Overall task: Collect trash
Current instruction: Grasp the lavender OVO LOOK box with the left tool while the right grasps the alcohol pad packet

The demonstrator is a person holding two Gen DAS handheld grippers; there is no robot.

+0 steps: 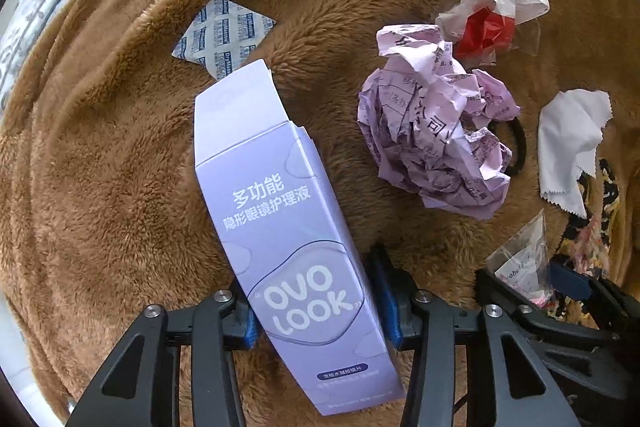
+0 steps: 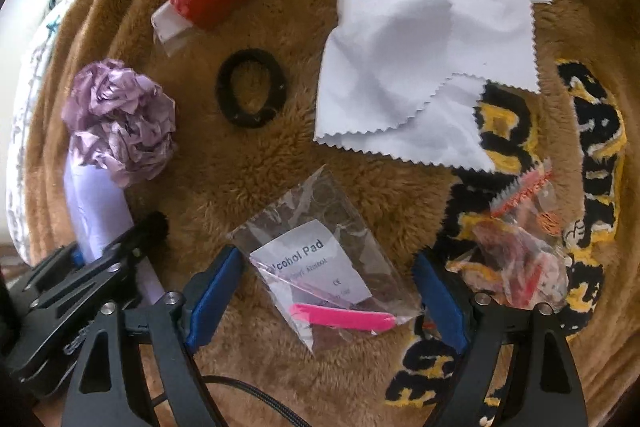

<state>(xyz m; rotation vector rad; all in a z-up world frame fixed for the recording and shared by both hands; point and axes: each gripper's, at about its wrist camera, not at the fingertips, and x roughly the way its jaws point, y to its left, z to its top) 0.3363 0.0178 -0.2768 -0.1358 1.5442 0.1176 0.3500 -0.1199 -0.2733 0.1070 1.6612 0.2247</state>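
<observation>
A brown plush blanket (image 1: 120, 155) with black-and-yellow lettering covers everything. On it, the lilac box (image 1: 288, 247) sits between the left hand-held gripper (image 1: 316, 311) pads, which press its sides. Right of the box lies crumpled purple paper (image 1: 432, 131). The right hand-held gripper (image 2: 324, 291) stands wide open around an alcohol pad packet (image 2: 316, 263), not touching it.

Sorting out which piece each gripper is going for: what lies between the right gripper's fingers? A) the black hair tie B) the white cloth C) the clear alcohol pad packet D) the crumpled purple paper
C: the alcohol pad packet lies between the open right gripper fingers, not yet clamped.
</observation>
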